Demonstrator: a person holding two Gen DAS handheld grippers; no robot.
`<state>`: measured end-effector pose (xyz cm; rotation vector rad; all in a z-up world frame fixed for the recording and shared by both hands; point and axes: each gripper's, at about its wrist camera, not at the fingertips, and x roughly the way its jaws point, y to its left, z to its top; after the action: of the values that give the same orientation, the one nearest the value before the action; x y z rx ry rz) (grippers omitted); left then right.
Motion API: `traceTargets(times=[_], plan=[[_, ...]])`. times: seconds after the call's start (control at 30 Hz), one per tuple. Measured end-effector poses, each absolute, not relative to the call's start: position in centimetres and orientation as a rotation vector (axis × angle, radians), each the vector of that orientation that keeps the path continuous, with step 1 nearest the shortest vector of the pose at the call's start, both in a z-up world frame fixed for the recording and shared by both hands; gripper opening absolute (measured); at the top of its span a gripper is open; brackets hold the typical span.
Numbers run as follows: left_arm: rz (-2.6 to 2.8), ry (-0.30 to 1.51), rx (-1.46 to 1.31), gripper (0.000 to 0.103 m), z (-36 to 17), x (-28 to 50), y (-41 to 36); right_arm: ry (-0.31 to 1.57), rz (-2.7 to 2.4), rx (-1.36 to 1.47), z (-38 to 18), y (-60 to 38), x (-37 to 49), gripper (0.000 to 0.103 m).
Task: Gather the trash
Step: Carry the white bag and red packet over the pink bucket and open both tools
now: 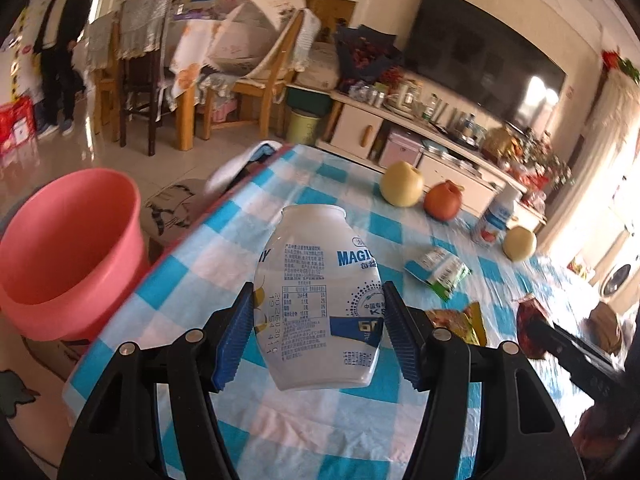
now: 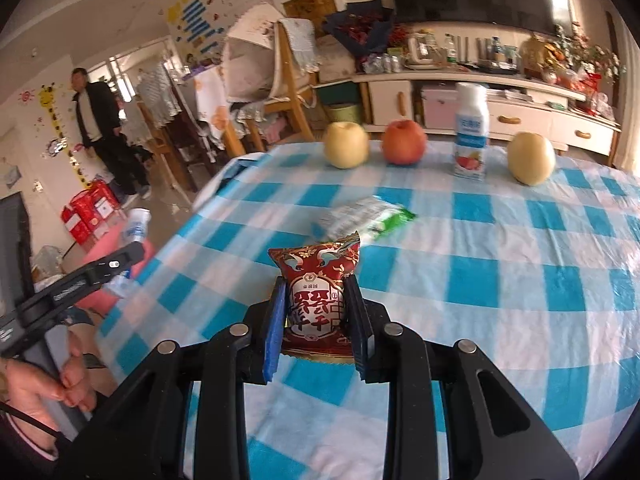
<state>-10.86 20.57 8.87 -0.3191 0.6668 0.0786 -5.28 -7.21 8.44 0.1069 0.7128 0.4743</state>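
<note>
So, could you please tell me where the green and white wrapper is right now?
The green and white wrapper lies flat on the checked tablecloth in the right wrist view, just beyond the red snack packet in the right gripper, nearer than the fruit row.

The near half of the checked worktop (image 2: 500, 280) lies bare. At its far edge two pears (image 2: 345, 145), an apple (image 2: 404, 142) and a yogurt bottle (image 2: 472, 132) stand in a row, with a green wrapper (image 2: 368, 220) lying mid-cloth. Left of the worktop, the pink basin (image 1: 68, 248) gapes unobstructed.
</note>
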Motion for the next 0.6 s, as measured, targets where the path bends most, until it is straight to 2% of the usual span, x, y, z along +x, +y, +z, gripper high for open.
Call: traceTargets(times=[0.6], plan=[[0.319, 0.53, -0.427, 0.063, 11.3, -12.8, 29.9, 0.695, 0.759, 0.015, 12.4, 7.7, -6.5, 0.03]])
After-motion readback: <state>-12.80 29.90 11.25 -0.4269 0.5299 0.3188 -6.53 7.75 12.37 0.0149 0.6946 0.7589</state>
